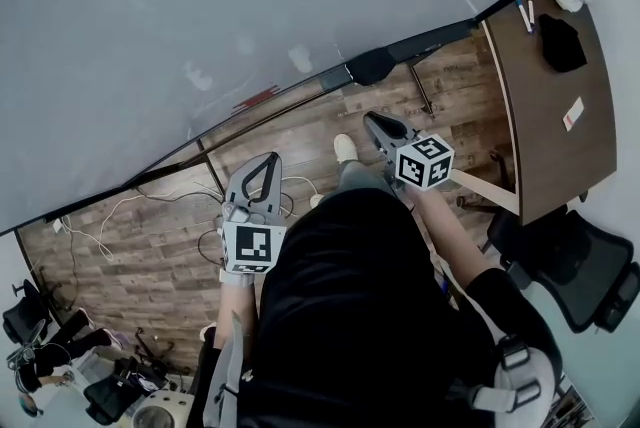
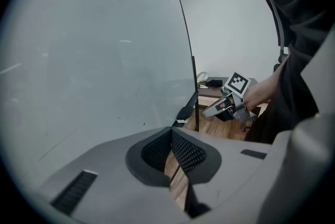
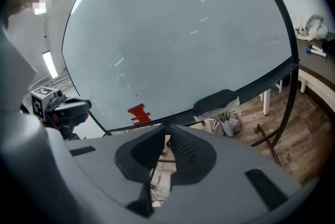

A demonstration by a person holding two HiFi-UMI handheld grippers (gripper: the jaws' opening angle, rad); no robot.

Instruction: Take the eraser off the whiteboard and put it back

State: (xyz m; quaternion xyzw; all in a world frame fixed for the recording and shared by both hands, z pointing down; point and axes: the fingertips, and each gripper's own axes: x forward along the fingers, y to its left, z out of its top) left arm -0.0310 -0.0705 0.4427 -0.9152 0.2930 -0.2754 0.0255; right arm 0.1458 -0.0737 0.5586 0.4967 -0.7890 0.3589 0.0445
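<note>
The black eraser (image 1: 371, 66) sits on the ledge along the whiteboard's (image 1: 200, 16) lower edge; it also shows as a dark pad in the right gripper view (image 3: 215, 101) and small in the left gripper view (image 2: 186, 112). My right gripper (image 1: 383, 130) is a short way in front of the eraser, its jaws shut with nothing between them (image 3: 167, 139). The left gripper (image 1: 268, 166) is further left along the board, also shut and holding nothing (image 2: 171, 137). Neither gripper touches the eraser. A red mark (image 3: 138, 113) is on the board left of the eraser.
A brown desk (image 1: 550, 116) stands to the right with a black object (image 1: 562, 41) and markers (image 1: 525, 13) on it. A black office chair (image 1: 580, 266) is beside it. Cables (image 1: 150, 206) lie on the wooden floor under the board, by the stand's legs (image 1: 420, 86).
</note>
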